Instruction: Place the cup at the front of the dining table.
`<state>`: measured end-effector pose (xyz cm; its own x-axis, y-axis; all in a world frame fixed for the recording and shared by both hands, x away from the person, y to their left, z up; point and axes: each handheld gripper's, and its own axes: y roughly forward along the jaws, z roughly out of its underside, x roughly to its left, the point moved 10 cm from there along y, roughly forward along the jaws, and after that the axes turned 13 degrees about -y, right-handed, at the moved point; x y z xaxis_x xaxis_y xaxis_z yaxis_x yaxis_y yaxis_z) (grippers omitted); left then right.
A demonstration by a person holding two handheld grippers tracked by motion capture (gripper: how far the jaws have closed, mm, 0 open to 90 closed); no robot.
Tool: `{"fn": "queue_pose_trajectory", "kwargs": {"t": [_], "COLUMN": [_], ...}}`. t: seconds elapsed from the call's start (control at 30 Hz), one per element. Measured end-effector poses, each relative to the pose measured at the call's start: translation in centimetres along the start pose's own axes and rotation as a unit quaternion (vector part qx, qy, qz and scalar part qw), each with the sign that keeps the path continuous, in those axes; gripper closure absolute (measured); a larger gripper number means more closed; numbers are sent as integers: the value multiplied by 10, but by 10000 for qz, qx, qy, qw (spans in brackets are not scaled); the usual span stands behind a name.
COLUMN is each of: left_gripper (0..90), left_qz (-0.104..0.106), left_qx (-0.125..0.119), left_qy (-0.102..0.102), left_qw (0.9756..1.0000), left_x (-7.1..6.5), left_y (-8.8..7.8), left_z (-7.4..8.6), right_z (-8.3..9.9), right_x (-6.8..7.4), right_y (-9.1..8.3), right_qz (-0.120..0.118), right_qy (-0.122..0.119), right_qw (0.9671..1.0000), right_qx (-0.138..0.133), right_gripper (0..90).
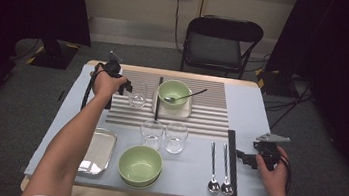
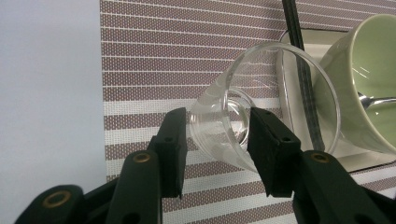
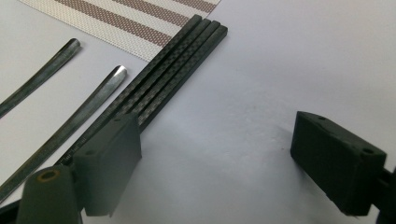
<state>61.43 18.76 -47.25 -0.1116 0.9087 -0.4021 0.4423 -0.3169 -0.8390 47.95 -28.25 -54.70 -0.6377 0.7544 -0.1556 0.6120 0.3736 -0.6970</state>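
Observation:
A clear glass (image 1: 137, 96) stands on the striped placemat (image 1: 199, 124), left of a green bowl (image 1: 174, 93). My left gripper (image 1: 126, 88) reaches it from the left. In the left gripper view the base of the glass (image 2: 224, 126) sits between the two black pads (image 2: 173, 140), and a thin gap shows at the left pad, so my left gripper (image 2: 217, 135) is open around it. My right gripper (image 1: 246, 157) rests low at the table's right side; its jaws stand wide apart (image 3: 217, 140) over bare table, just right of the black chopsticks (image 3: 173, 70).
The green bowl holds a spoon and sits on a white square plate (image 1: 186, 112). Two more glasses (image 1: 151, 133) (image 1: 175, 137), a second green bowl (image 1: 140, 165), a metal tray (image 1: 98, 151) and two spoons (image 1: 219, 169) lie nearer me. A black chair (image 1: 217, 43) stands beyond the table.

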Motion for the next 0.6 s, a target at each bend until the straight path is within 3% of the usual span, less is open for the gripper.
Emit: {"fn": "queue_pose_trajectory", "kwargs": {"t": [0.6], "left_gripper": [479], "left_qz": [-43], "left_qx": [-19], "left_qy": [99], "left_qw": [9999], "left_x": [5], "left_y": [-2], "left_z": [-1], "right_z": [0], "right_x": [0], "right_y": [0], "right_qz": [-3], "right_qy": [15], "right_qw": [10000], "right_qx": [7], "right_gripper": [153]}}
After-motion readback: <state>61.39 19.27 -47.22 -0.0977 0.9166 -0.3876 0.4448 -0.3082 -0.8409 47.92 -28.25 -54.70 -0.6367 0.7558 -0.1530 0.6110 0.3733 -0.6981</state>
